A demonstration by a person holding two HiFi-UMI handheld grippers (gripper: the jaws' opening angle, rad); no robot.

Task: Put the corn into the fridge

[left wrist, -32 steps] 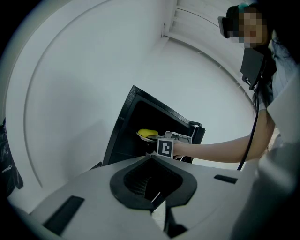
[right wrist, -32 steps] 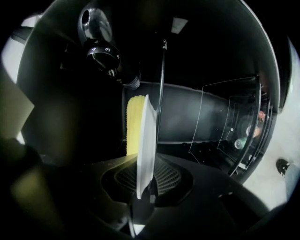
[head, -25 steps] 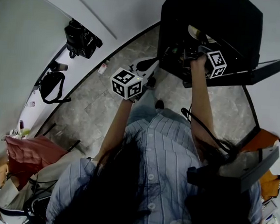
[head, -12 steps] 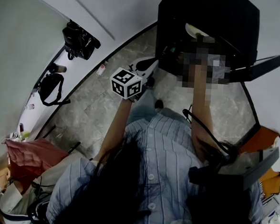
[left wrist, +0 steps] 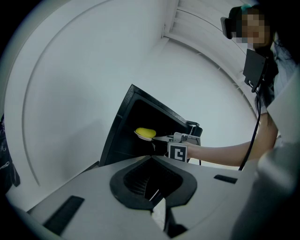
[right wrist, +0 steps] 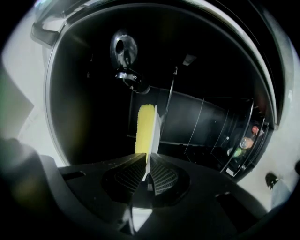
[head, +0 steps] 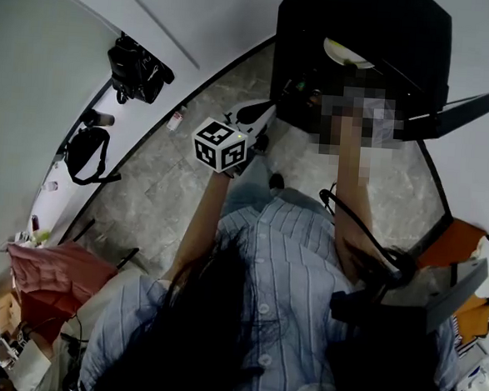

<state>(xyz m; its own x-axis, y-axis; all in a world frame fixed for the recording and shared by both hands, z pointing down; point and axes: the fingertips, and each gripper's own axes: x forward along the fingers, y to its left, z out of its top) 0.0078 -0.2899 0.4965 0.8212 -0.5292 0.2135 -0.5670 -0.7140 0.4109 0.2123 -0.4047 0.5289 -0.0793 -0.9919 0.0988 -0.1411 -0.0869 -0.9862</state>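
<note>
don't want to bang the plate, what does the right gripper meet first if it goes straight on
Probably the dark back wall of the fridge: the right gripper, shut on the plate bearing the corn, shows nothing nearer ahead, though depth is unclear.

right tongs (right wrist: 146, 157) advanced, plate (head: 348, 53) with corn (right wrist: 144, 126) deeper in fridge (head: 365, 23)

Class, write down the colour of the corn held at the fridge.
Yellow. The corn lies on a white plate; the right gripper view shows it best.
</note>
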